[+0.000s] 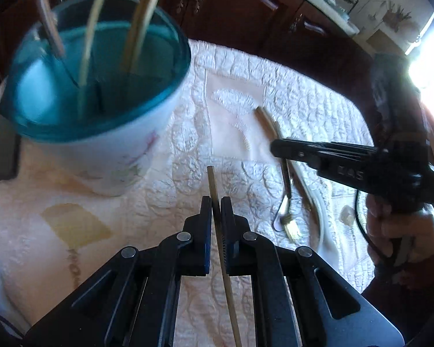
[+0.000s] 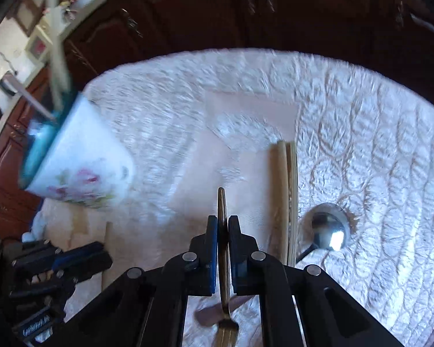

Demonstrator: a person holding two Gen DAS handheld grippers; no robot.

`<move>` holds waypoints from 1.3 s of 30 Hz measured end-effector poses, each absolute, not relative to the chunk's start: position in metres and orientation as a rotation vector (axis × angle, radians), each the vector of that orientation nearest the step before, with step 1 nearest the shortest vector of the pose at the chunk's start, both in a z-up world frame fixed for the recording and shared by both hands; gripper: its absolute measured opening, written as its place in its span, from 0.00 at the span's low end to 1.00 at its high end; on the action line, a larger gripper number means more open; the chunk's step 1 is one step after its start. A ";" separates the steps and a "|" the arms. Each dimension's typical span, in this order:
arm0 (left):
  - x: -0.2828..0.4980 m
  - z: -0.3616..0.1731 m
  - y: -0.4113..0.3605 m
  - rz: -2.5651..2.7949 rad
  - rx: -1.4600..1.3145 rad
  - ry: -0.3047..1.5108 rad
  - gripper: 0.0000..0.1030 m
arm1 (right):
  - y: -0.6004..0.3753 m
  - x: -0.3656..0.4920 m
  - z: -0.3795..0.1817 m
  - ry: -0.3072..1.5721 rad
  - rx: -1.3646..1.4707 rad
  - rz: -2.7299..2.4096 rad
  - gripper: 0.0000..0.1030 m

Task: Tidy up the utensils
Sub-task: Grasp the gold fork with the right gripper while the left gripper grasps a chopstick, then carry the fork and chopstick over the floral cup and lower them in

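The left gripper (image 1: 216,202) is low over the table, w/ its two black fingers (image 1: 206,211) squeezed close. A thin stick is pinched btwn them. The right gripper (image 2: 222,222) is closed tight too, w/ blue pads (image 2: 212,231) pressing a flat handle from both sides. In the left wrist view the right gripper (image 1: 277,147) reaches in from the right side, pointing left, a bit above the table. The right hand (image 1: 402,234) wraps round its grip, w/ a dark red sleeve at the wrist.
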State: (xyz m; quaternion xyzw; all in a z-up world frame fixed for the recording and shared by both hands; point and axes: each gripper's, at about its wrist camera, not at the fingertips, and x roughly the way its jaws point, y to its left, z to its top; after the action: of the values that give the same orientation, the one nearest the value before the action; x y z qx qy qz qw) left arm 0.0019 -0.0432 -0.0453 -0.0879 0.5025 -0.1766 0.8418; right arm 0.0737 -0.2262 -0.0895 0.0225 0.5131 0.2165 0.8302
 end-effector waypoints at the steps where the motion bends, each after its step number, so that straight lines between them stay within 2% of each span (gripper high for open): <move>1: -0.001 -0.039 -0.039 -0.374 -0.187 1.048 0.05 | -0.227 0.069 -0.083 1.071 0.054 0.469 0.06; 9: -0.023 -0.002 -0.016 -0.364 -0.192 0.953 0.05 | -0.239 0.034 -0.037 0.952 0.112 0.509 0.06; 26: -0.050 0.056 0.011 -0.364 -0.216 0.819 0.04 | -0.219 0.011 0.018 0.820 0.083 0.564 0.06; 39: -0.067 0.131 0.058 -0.362 -0.240 0.677 0.04 | -0.191 0.008 0.067 0.723 0.051 0.629 0.06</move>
State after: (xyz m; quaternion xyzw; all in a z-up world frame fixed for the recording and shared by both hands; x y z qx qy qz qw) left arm -0.0674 0.0583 0.1309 -0.1170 0.3292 -0.1761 0.9203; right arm 0.0083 -0.1910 0.0672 0.0245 0.3478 0.3027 0.8870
